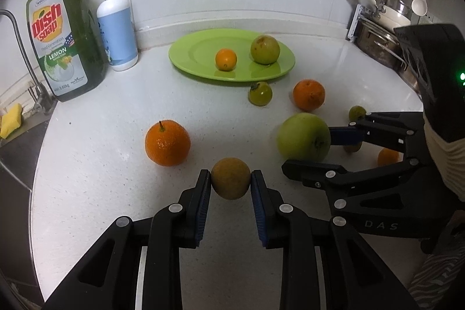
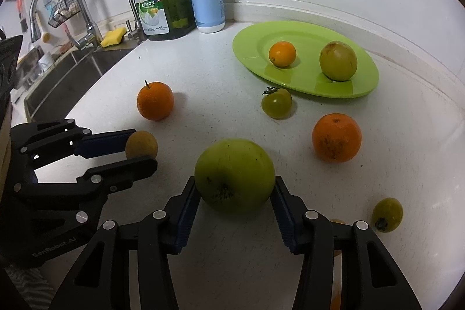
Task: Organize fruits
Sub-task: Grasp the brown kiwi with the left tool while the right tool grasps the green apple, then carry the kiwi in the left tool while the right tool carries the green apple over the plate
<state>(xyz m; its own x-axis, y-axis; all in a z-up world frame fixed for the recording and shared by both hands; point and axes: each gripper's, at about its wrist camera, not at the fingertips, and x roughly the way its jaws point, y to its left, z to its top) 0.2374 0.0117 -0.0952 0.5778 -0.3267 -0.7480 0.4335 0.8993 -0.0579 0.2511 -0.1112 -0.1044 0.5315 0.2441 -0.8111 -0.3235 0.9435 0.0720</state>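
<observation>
My left gripper (image 1: 230, 179) is shut on a small yellow-brown fruit (image 1: 230, 178), just above the counter; it also shows in the right wrist view (image 2: 141, 147). My right gripper (image 2: 234, 188) is shut on a large green apple (image 2: 234, 175), seen in the left wrist view too (image 1: 303, 136). A green plate (image 1: 186, 54) at the back holds a small orange (image 1: 225, 59) and a yellow-green fruit (image 1: 265, 49). Loose on the counter lie a stemmed orange (image 1: 167, 143), another orange (image 1: 308, 94), a green tomato (image 1: 260, 93) and a small green fruit (image 2: 387, 214).
A dish soap bottle (image 1: 65, 39) and a white pump bottle (image 1: 117, 28) stand at the back left. A sink with a faucet (image 2: 87, 5) and a yellow sponge (image 2: 113, 37) lies left. Pots (image 1: 386, 28) stand at the right. Another small orange (image 1: 388, 156) lies behind the right gripper.
</observation>
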